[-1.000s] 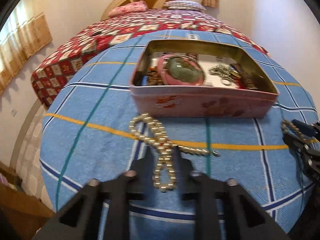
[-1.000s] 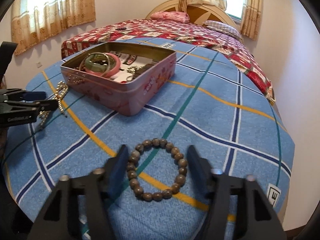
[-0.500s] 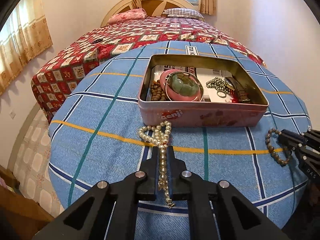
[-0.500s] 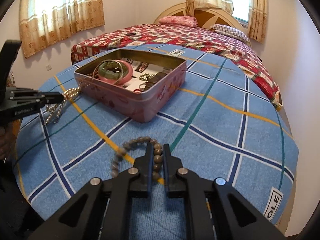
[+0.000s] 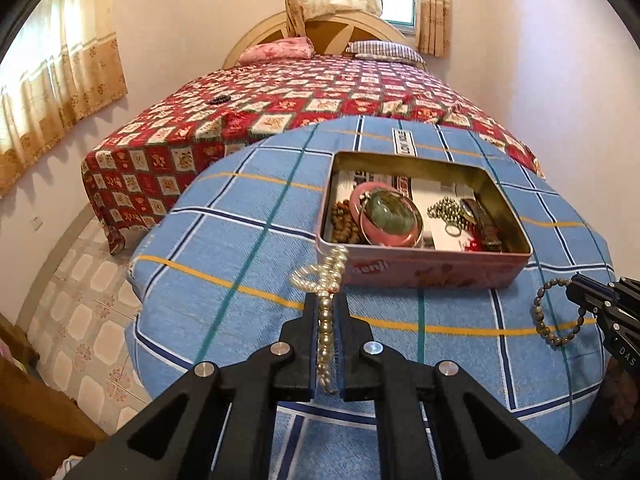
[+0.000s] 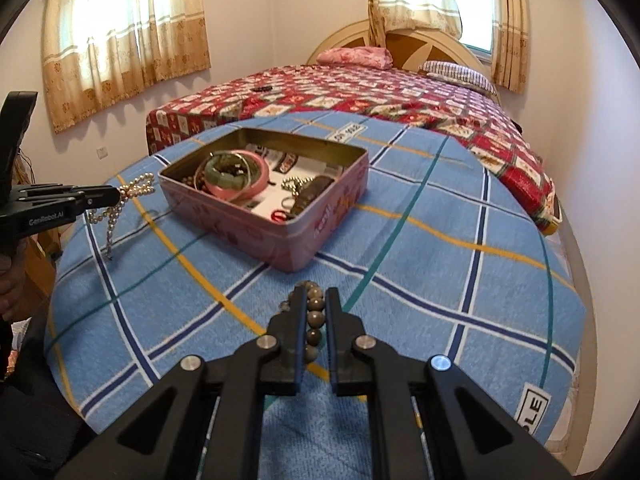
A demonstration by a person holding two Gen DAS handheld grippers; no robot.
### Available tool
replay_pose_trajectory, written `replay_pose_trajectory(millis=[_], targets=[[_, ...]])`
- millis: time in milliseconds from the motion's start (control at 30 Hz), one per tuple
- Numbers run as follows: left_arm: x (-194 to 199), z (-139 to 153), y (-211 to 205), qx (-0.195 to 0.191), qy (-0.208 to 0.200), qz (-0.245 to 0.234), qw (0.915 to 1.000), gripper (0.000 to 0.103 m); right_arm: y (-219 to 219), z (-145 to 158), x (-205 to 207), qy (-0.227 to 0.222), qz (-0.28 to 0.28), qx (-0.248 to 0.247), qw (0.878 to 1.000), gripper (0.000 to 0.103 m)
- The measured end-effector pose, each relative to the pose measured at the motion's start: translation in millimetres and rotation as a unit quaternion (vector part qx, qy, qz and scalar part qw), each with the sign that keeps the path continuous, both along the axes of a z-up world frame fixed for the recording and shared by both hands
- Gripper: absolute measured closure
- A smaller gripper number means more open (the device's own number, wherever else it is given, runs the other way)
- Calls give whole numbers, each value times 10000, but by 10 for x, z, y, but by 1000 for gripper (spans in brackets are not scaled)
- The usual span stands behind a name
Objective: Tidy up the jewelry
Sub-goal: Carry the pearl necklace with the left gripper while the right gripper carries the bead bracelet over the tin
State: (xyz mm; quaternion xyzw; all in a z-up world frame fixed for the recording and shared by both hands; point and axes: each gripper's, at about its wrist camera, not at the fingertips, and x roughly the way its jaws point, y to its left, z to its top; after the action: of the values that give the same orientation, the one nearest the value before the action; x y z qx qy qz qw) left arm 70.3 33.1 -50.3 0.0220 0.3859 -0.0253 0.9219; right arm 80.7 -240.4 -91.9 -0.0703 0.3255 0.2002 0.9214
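My left gripper (image 5: 325,300) is shut on a pearl necklace (image 5: 325,280), lifted off the blue checked cloth (image 5: 240,264); loops hang ahead of the tips and a strand trails back between the fingers. From the right wrist view that left gripper (image 6: 116,196) holds the pearl necklace (image 6: 136,192) just left of the pink tin (image 6: 280,232). My right gripper (image 6: 314,294) is shut on a brown bead bracelet (image 6: 314,316), raised above the cloth. In the left wrist view the bead bracelet (image 5: 548,312) dangles from the right gripper (image 5: 572,286). The open pink tin (image 5: 420,272) holds a pink bangle, beads and a watch.
The round table under the blue cloth (image 6: 440,280) drops off at its rim on all sides. A bed with a red patterned cover (image 5: 300,100) stands behind it. Tiled floor (image 5: 80,300) lies to the left. A person's hand (image 6: 12,280) grips the left tool.
Both grippers closed on their jewelry and rose: the pearl necklace and the bead bracelet, lying flat on the cloth before, now hang in the fingers above it.
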Motion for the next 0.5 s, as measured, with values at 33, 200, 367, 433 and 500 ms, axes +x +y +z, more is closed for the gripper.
replay_pose_trajectory(millis=[33, 200, 367, 433, 500], targets=[[-1, 23, 6, 18, -35, 16, 10000, 97, 1, 17, -3, -22, 8, 9, 10000, 92], [-9, 110, 22, 18, -131, 16, 9999, 97, 30, 143, -37, -179, 73, 73, 9998, 92], [4, 200, 23, 19, -230, -17, 9997, 97, 64, 263, -16, -319, 125, 107, 9994, 92], [18, 241, 21, 43, -282, -35, 9996, 97, 82, 301, -4, -369, 131, 107, 9992, 92], [36, 279, 17, 57, -323, -38, 9995, 97, 104, 347, 20, -426, 149, 111, 9989, 92]])
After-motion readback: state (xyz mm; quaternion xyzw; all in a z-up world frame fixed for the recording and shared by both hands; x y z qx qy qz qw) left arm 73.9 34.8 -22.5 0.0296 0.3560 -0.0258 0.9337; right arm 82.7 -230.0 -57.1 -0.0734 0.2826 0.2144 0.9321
